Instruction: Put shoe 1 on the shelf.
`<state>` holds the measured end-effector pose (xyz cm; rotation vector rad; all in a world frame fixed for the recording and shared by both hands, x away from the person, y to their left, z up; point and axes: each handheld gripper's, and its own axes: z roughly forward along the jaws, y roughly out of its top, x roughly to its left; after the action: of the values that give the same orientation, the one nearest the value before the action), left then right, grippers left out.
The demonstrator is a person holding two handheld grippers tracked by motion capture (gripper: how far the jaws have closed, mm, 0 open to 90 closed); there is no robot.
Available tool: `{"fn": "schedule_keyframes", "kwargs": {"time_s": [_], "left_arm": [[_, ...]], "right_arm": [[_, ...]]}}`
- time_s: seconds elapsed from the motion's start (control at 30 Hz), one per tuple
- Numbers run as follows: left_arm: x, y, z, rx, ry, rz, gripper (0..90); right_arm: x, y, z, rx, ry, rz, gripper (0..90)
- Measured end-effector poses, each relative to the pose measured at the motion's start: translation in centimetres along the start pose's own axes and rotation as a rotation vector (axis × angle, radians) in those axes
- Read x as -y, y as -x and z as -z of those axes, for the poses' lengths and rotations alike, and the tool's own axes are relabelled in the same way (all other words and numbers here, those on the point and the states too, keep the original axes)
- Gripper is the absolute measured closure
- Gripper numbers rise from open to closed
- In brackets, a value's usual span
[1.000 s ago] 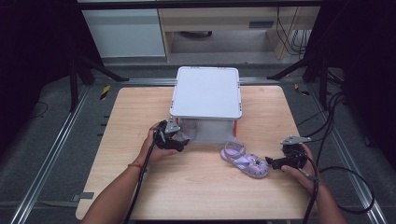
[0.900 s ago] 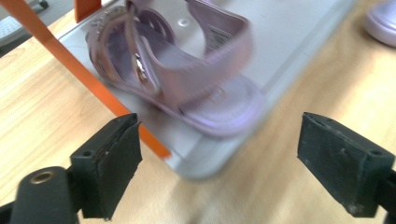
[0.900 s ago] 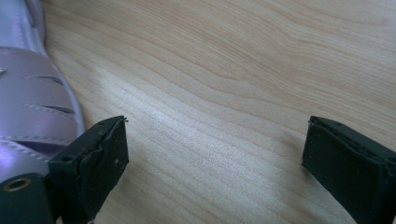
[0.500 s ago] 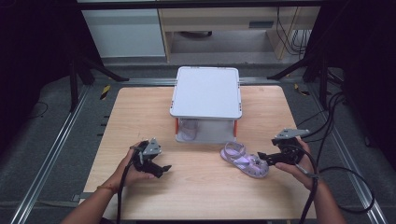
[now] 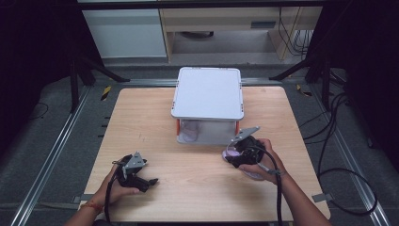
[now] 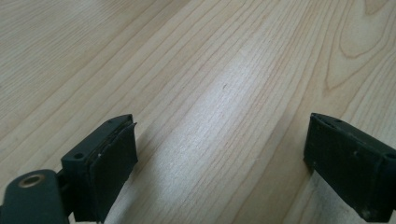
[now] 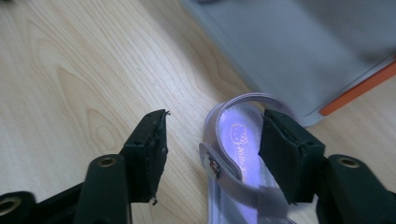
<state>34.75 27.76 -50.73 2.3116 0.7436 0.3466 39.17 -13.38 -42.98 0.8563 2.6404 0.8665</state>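
A lilac child's sandal [image 7: 238, 154] lies on the wooden table [image 5: 188, 188] just in front of a low grey shelf [image 5: 208, 93] with orange posts. My right gripper [image 7: 215, 121] reaches over the sandal's heel end, and its jaws have just been closing. The heel strap sits between them, with a gap still showing at the left pad. In the high view the right gripper [image 5: 237, 157] covers most of the sandal [image 5: 227, 151]. My left gripper [image 5: 149, 182] rests near the front left of the table. Its jaws stand wide open over bare wood [image 6: 224, 123].
A pale lilac shape [image 5: 189, 134] sits under the shelf's top; what it is I cannot tell. The shelf's grey edge and an orange post [image 7: 355, 88] lie close beyond the right gripper. Cables trail off the table's right side [image 5: 339, 179].
My left hand has drawn back from the shelf to the front left of the table. My right hand has moved left over the sandal, and its jaws have narrowed around the heel.
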Motion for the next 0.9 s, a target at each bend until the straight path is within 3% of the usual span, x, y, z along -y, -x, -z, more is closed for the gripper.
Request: {"fn": "schedule_keyframes", "kwargs": {"time_s": [0.07, 0.17, 0.3, 0.37, 0.5, 0.53, 0.67, 0.9], "left_arm": [[0.2, -0.2, -0.1, 0.014, 0.010, 0.016, 8.5], [0.3, -0.3, -0.2, 0.024, 0.022, 0.029, 7.8], [0.3, -0.4, -0.5, 0.030, 0.038, 0.023, 6.6], [0.4, -0.5, -0.6, 0.032, 0.047, 0.022, 5.8], [0.3, -0.4, -0.6, 0.031, 0.048, 0.024, 5.4], [0.3, -0.4, -0.6, 0.031, 0.049, 0.024, 5.4], [0.3, -0.4, -0.6, 0.031, 0.049, 0.024, 5.3], [0.3, -0.4, -0.7, 0.030, 0.049, 0.025, 5.3]], "right_arm": [[-0.3, 0.0, -1.0, -0.010, -0.024, -0.009, 44.6], [-0.6, 0.3, -2.1, 0.018, -0.058, -0.013, 48.4], [-0.5, 0.9, -3.3, -0.006, -0.092, -0.055, 56.4], [-0.3, 0.8, -3.8, -0.024, -0.097, -0.054, 64.1], [-0.3, 0.2, -4.4, -0.036, -0.096, -0.009, 81.9], [-0.2, 0.0, -4.4, -0.041, -0.094, 0.001, 83.0], [-0.2, -1.0, -4.0, -0.097, -0.102, 0.053, 84.2], [0.5, -4.1, -2.6, -0.197, -0.106, 0.165, 80.3]]}}
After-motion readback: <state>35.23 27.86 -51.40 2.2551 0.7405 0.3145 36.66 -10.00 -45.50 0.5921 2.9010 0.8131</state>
